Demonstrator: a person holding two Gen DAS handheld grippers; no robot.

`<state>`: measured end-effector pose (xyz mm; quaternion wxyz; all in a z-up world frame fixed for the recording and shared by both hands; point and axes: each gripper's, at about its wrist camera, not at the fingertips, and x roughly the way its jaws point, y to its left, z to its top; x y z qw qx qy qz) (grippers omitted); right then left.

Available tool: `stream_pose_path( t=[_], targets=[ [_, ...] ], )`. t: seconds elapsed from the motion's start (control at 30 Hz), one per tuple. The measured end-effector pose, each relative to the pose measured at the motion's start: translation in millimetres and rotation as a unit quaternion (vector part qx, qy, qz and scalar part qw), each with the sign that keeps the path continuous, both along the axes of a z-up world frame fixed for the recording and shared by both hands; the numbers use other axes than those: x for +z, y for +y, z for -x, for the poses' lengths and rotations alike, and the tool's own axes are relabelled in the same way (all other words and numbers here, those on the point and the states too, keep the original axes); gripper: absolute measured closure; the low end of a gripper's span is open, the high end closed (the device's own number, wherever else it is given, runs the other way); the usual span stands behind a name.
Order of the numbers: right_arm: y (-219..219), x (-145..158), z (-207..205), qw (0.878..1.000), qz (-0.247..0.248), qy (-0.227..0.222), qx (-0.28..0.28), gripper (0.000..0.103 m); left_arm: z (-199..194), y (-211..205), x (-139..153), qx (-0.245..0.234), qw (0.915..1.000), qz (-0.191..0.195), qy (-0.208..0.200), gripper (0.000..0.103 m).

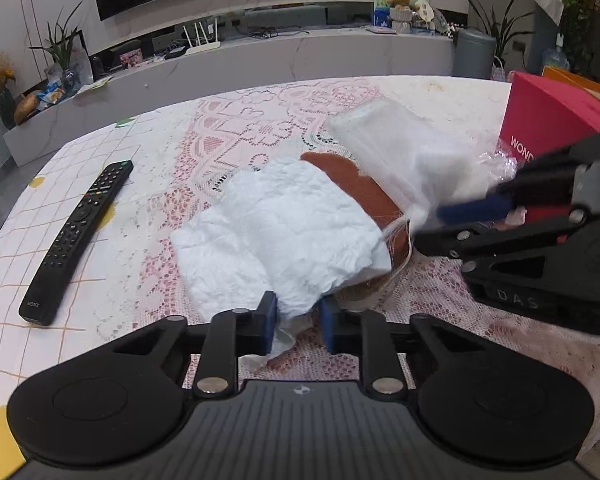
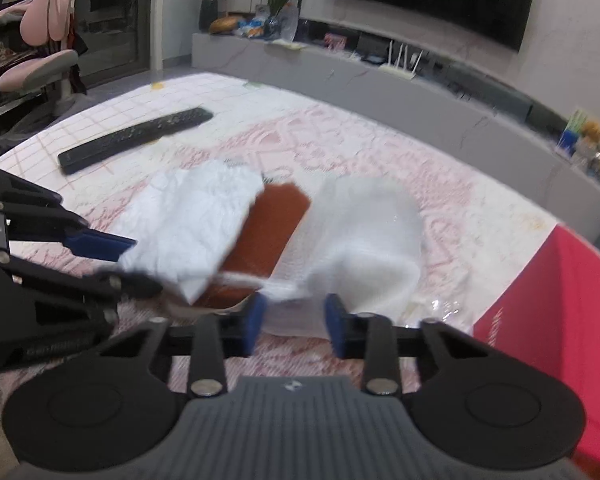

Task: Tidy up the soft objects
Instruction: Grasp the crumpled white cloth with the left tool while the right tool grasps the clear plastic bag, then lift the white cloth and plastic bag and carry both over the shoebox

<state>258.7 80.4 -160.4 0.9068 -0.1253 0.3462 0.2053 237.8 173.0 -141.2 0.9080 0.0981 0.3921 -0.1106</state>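
Observation:
A fluffy white cloth [image 1: 284, 232] lies on the lace tablecloth, partly over a rust-brown pad [image 1: 360, 188]. A white mesh bag [image 1: 400, 160] covers the pad's other end. My left gripper [image 1: 298, 320] is partly closed around the white cloth's near corner. My right gripper [image 2: 294, 322] is partly closed around the mesh bag's [image 2: 364, 240] near edge; it shows at right in the left wrist view [image 1: 472, 208]. The white cloth [image 2: 192, 216] and brown pad [image 2: 272, 224] also show in the right wrist view, with the left gripper [image 2: 112, 256] at left.
A black remote [image 1: 80, 240] lies on the table's left side. A red box [image 1: 552, 120] stands at the right, with crinkled clear plastic [image 1: 504, 164] beside it. A long grey TV console [image 1: 260, 64] runs behind the table.

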Motion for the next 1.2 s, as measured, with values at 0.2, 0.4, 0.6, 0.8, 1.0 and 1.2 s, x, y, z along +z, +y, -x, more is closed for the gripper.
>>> stream_pose_path(
  t=[0.2, 0.4, 0.6, 0.8, 1.0, 1.2],
  targets=[
    [-2, -1, 5, 1.0, -0.01, 0.008, 0.007, 0.103, 11, 9, 15, 0.023, 0.999, 0.027, -0.029, 0.089],
    [-14, 25, 26, 0.999, -0.035, -0.026, 0.003, 0.103, 25, 20, 44, 0.061, 0.9949, 0.057, -0.056, 0.09],
    [-22, 57, 49, 0.997, -0.062, -0.049, 0.01, 0.103, 39, 17, 76, 0.066, 0.993, 0.063, -0.075, 0.09],
    [-28, 88, 78, 0.994, -0.082, -0.075, 0.014, 0.103, 61, 10, 102, 0.076, 0.9896, 0.086, -0.086, 0.09],
    [-48, 122, 115, 0.988, -0.115, -0.103, 0.003, 0.103, 90, -1, 125, 0.091, 0.9838, 0.113, -0.106, 0.09],
    [-82, 154, 161, 0.978, -0.155, -0.137, -0.019, 0.103, 116, -22, 141, 0.088, 0.9788, 0.143, -0.117, 0.09]
  ],
)
